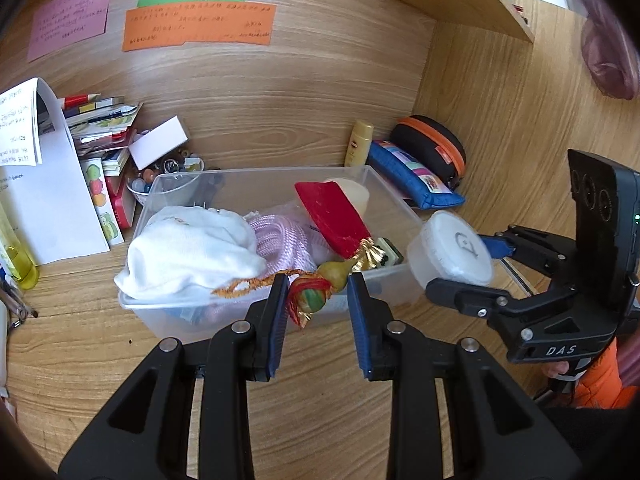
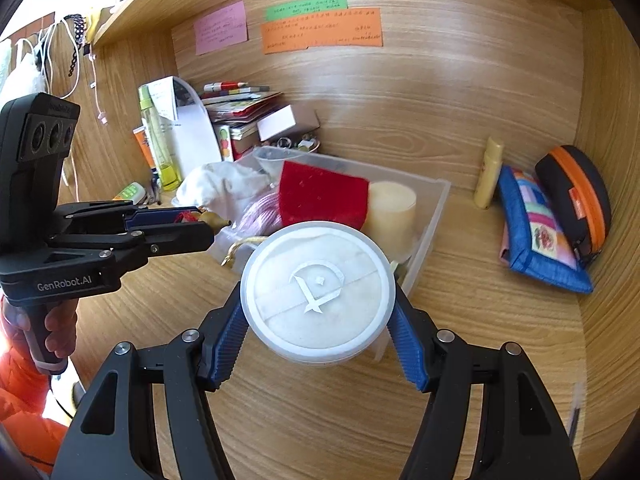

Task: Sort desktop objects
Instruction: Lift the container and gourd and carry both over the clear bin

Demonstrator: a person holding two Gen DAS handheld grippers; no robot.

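Observation:
A clear plastic box (image 1: 160, 316) (image 2: 432, 216) stands on the wooden desk. In it lie a white cloth (image 1: 188, 248), a pink cord (image 1: 280, 236), a red pouch (image 1: 332, 216) and a cream candle (image 2: 390, 208). My left gripper (image 1: 318, 280) (image 2: 208, 226) hovers at the box's near wall, shut on a gourd charm (image 1: 332, 274) with a red tassel and an orange cord. To the right of the box, my right gripper (image 2: 318, 296) (image 1: 456, 264) is shut on a round white lidded tub (image 2: 318, 292) (image 1: 452, 248), held above the desk.
A blue pouch (image 1: 412, 176), a black case with an orange zip (image 1: 432, 144) and a yellow bottle (image 1: 360, 142) sit at the back right. Stacked books and papers (image 1: 100, 120) and a bowl of marbles (image 1: 168, 176) crowd the back left. Coloured notes hang on the back panel.

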